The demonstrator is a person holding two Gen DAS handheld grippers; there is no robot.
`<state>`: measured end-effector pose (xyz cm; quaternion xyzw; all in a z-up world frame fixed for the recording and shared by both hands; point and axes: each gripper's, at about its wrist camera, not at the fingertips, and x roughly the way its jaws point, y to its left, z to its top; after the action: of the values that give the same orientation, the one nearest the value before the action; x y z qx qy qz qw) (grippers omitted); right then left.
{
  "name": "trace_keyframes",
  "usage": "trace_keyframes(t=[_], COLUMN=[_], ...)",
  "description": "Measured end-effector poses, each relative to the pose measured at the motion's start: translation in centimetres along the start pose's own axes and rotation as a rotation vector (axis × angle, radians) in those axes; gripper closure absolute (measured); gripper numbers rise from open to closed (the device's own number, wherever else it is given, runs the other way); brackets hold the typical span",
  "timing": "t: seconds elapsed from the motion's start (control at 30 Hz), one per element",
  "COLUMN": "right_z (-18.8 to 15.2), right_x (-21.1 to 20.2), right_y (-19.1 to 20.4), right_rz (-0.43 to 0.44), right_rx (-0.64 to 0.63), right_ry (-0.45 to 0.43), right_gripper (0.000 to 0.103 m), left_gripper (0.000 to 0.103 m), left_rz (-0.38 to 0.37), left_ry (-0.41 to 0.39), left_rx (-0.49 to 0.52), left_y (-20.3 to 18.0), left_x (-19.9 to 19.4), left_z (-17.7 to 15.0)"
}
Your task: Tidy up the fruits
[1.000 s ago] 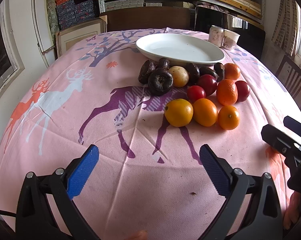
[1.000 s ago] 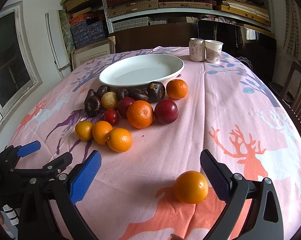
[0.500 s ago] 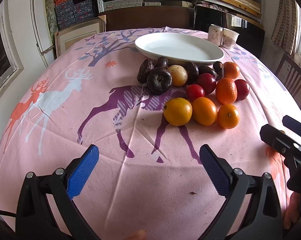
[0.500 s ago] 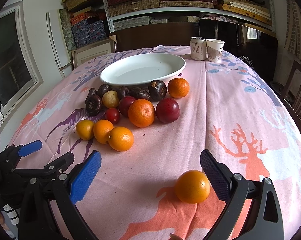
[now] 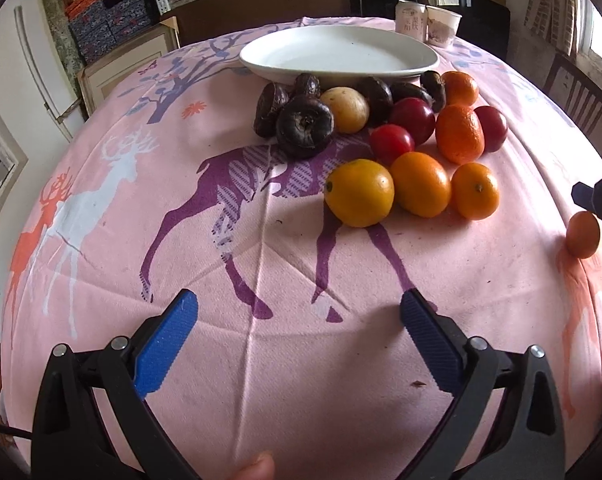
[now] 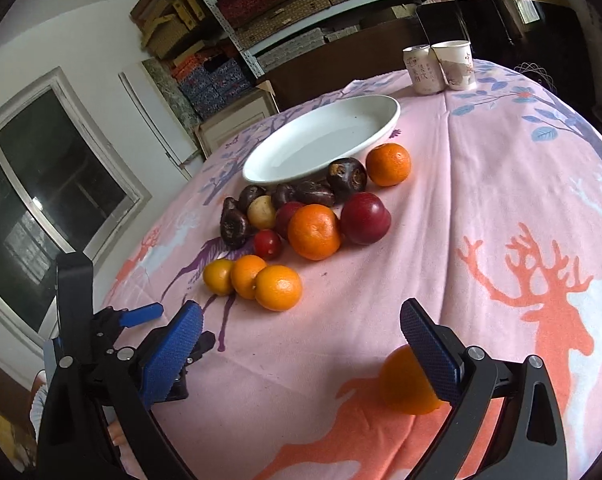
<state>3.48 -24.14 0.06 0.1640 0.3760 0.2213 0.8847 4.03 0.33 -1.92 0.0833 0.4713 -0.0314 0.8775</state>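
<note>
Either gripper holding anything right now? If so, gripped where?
Nothing held. Left gripper is open over bare tablecloth. Right gripper is open; the lone orange sits beside its right finger, not clamped.

Soft daylight filled both views, evenly bright. In the left wrist view a window [image 5: 601, 20] at the upper right was blown out to white. Shadows under the oranges [image 5: 359, 193] on the tablecloth [image 5: 261, 360] were faint and short. The white plate [image 6: 321, 146] showed mild sheen, no hard glare. Fisheye distortion bowed the table and shelves [image 6: 301, 20], with black vignetting at the corners. Focus was sharp throughout.
</note>
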Motion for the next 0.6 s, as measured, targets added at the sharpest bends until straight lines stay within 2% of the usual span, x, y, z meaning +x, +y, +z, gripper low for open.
trace_keyframes(t=[0.07, 0.13, 0.17, 0.23, 0.4, 0.53, 0.6], right_z=[0.5, 0.5, 0.5, 0.2, -1.2, -1.5, -1.8], right_x=[0.1, 0.3, 0.5, 0.4, 0.4, 0.5, 0.8], right_y=[-0.3, -0.5, -0.6, -1.1, -2.2, -3.2, -2.6], right_rz=[-0.043, -0.083, -0.097, -0.127, -0.219, -0.184, -0.204], right_rx=[-0.026, -0.064, -0.083, -0.115, -0.189, -0.189, -0.258], right_ry=[0.034, 0.066, 0.085, 0.106, 0.173, 0.211, 0.240], right_gripper=[0.004, 0.004, 0.004, 0.004, 0.004, 0.003, 0.003], left_gripper=[0.004, 0.004, 0.004, 0.004, 0.004, 0.004, 0.004], left_rz=[-0.053, -0.144, -0.155, -0.129, -0.138, -0.137, -0.134], left_ry=[-0.005, -0.003, -0.006, -0.005, 0.005, 0.008, 0.009], left_rx=[0.016, -0.022, -0.016, 0.044, 0.029, 0.022, 0.026], left_y=[0.7, 2.0, 2.1, 1.4, 1.7, 1.6, 1.4], left_x=[0.3, 0.6, 0.6, 0.6, 0.7, 0.9, 1.0], left_z=[-0.1, -0.2, -0.3, -0.5, -0.4, 0.2, 0.5])
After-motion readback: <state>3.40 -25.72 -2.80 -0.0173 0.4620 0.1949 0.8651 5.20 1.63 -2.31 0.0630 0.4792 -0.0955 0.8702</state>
